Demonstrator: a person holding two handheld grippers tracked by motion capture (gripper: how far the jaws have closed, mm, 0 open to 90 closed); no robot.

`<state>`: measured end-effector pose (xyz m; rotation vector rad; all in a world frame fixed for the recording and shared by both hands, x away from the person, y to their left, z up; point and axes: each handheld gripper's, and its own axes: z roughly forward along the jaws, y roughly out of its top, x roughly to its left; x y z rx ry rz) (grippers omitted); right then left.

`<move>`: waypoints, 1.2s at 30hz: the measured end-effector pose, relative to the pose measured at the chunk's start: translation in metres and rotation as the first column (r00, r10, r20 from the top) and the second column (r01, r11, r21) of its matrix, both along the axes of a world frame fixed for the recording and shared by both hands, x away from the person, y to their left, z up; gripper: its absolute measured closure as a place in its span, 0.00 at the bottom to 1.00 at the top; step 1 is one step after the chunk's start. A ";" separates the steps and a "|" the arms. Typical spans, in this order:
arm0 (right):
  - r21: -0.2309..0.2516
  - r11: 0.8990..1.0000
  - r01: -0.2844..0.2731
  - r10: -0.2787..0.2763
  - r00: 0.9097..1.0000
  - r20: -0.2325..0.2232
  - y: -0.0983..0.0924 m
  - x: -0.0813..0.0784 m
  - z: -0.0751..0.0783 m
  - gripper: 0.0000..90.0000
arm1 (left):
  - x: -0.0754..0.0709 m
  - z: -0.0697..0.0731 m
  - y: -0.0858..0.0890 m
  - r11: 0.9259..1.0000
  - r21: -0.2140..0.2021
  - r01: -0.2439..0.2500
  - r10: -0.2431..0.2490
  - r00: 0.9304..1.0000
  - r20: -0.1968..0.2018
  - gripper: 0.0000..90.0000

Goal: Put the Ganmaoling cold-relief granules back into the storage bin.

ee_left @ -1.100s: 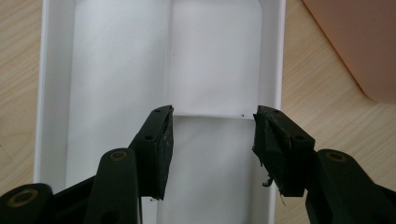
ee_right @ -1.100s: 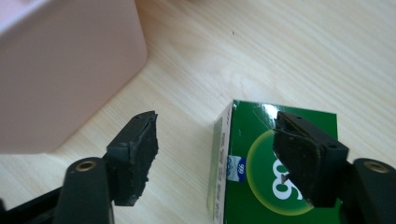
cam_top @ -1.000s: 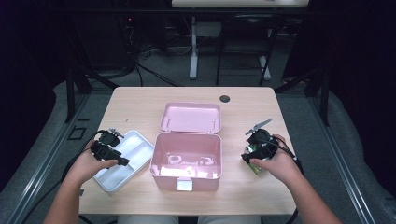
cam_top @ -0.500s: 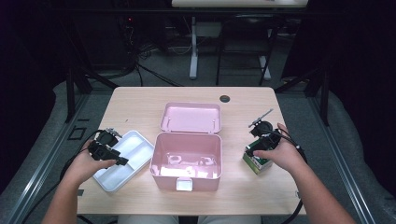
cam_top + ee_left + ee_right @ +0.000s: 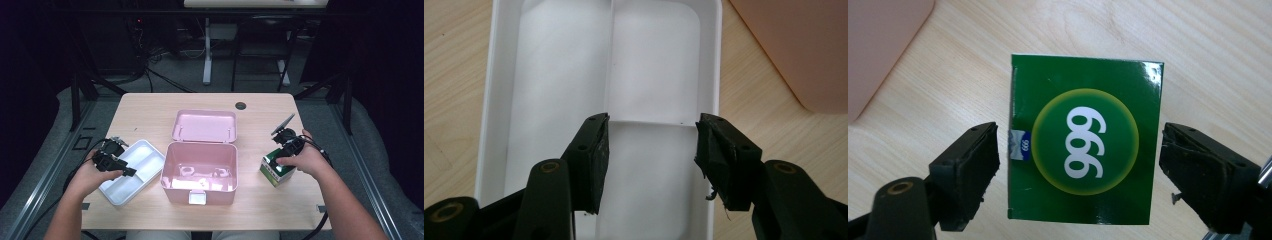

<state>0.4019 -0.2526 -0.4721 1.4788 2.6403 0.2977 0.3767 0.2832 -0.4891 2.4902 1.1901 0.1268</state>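
A green carton marked "999" [image 5: 1083, 140] lies flat on the wooden table between the jaws of my right gripper [image 5: 1079, 130]. Its jaws have just been opening, and there is a gap between each pad and the carton. In the high view the carton [image 5: 273, 172] sits right of the open pink box [image 5: 172, 186], under my right gripper [image 5: 280, 157]. My left gripper [image 5: 651, 125] hangs open over the empty white divided tray [image 5: 494, 100], nothing between its pads. From above, the left gripper [image 5: 125, 170] is over the tray [image 5: 150, 155] at the table's left.
The pink box's lid [image 5: 204, 126] lies back flat behind it. Small pale items lie on the box floor [image 5: 200, 172]. A black round grommet [image 5: 241, 105] sits near the table's far edge. Bare wood stretches behind the tray and behind the right hand.
The right gripper's jaws have widened off the green carton, and the right hand has shifted slightly toward the far right. The left hand and tray have not moved.
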 end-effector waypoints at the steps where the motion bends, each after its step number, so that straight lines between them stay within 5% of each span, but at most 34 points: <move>1: 0.005 1.000 0.006 -0.006 1.000 -0.010 -0.001 0.001 -0.001 0.18 | 0.000 0.000 0.000 1.000 0.000 0.001 -0.001 1.000 -0.002 0.52; 12: 0.019 0.999 0.028 -0.026 0.997 -0.067 -0.004 0.008 -0.010 0.17 | 0.000 0.002 0.003 1.000 -0.011 -0.002 0.002 1.000 0.006 0.52; 36: 0.019 1.000 0.005 -0.004 0.999 -0.048 -0.001 0.004 -0.010 0.16 | 0.002 -0.001 0.003 1.000 -0.018 -0.004 0.003 1.000 -0.004 0.52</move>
